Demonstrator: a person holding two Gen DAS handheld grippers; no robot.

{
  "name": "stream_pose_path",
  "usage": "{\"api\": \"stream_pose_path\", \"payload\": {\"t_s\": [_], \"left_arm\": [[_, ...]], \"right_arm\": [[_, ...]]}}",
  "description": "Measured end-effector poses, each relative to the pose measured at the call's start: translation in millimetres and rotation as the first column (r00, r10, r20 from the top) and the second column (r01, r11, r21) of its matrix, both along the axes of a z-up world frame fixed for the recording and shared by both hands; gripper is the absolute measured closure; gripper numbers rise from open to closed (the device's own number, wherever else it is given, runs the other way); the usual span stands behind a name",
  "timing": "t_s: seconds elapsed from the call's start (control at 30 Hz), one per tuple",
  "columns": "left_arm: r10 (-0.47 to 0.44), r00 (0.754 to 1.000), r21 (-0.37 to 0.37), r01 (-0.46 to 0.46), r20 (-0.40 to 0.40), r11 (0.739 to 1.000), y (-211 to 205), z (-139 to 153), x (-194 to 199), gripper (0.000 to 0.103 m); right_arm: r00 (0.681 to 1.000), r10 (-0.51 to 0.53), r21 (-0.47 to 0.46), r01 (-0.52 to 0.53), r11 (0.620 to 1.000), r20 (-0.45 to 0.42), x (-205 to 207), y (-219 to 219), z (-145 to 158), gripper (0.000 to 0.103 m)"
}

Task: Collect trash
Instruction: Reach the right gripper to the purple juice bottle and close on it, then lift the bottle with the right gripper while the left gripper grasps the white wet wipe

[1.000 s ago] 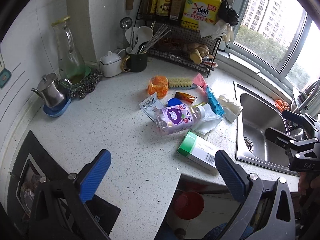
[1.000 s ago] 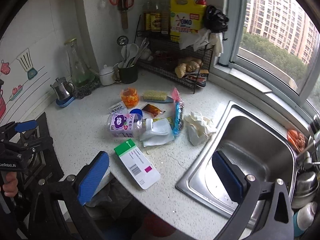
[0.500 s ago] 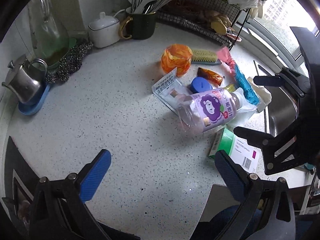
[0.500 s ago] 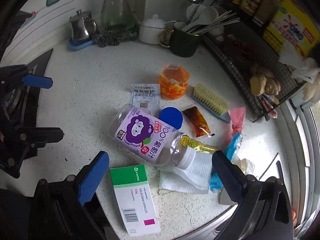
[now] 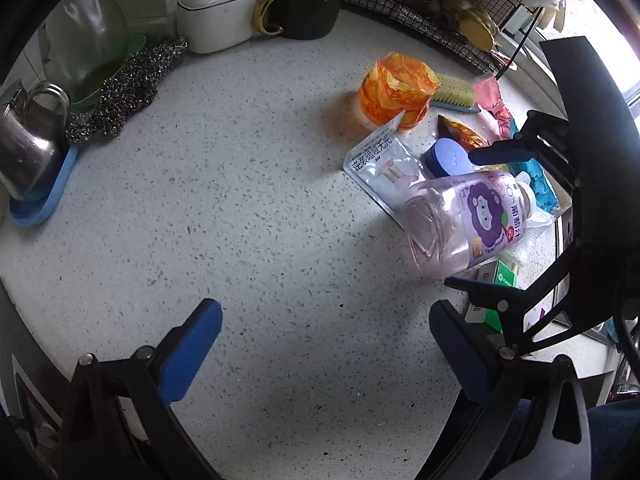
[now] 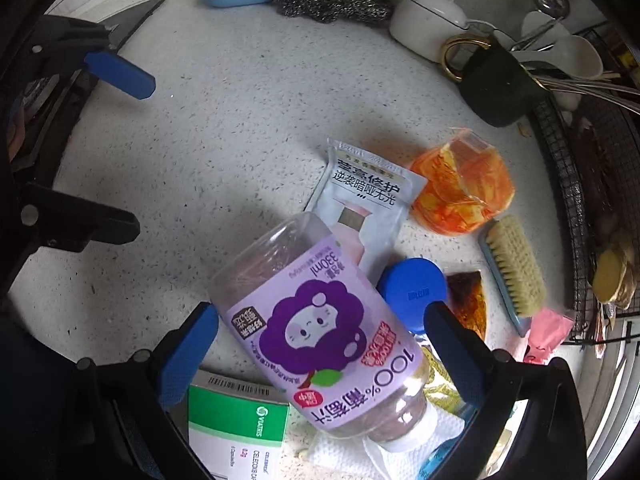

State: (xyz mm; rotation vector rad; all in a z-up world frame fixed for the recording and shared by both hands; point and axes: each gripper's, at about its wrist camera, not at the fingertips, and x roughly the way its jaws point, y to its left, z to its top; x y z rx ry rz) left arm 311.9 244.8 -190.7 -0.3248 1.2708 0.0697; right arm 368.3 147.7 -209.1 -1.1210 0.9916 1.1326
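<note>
The purple-labelled juice bottle (image 6: 320,332) lies on its side on the speckled counter (image 6: 224,128) amid the litter, atop a white sachet (image 6: 368,196) and beside a blue cap (image 6: 412,288) and a green-and-white medicine box (image 6: 236,424). Half a second ago the right gripper (image 6: 320,348) hovered higher; now it has dropped so its wide-spread blue fingers straddle the bottle without touching it. The left gripper (image 5: 324,344) has also lowered, fingers equally spread, over bare counter left of the pile.

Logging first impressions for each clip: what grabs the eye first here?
The purple-labelled juice bottle lying on its side between the open right gripper fingers, on top of a pile of wrappers. Next, the bright orange wrapper beyond it, beside a scrub brush. The left gripper hovers open over bare counter.
</note>
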Motion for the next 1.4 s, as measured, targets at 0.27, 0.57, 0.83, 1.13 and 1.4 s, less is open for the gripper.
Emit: {"api": "stream_pose_path", "payload": {"t_s": [0.27, 0.57, 0.83, 1.13, 1.4], "left_arm": [[-0.008, 1.000, -0.013, 0.008, -0.006, 1.000, 3, -5, 4, 0.000], [-0.018, 0.999, 0.008, 0.018, 0.039, 1.000, 1, 16, 1, 0.000], [-0.017, 0.995, 0.016, 0.015, 0.097, 1.000, -2, 39, -1, 0.000], [-0.114, 0.983, 0.005, 0.115, 0.143, 0.993, -33, 56, 4, 0.000], [-0.244, 0.959, 0.010, 0.246, 0.142, 0.969, -69, 57, 23, 0.000]], "right_arm": [[0.999, 0.043, 0.014, -0.042, 0.999, -0.019, 5, 4, -10, 0.016], [0.999, -0.010, 0.123, 0.006, 0.992, 0.035, -13, -4, -4, 0.029], [0.982, -0.161, 0.297, 0.125, 0.947, 0.102, -7, -28, 55, 0.034], [0.919, -0.394, 0.422, 0.345, 0.839, 0.031, 10, -81, 99, 0.035], [0.794, -0.592, 0.429, 0.586, 0.688, -0.136, 17, -145, 119, 0.035]]}}
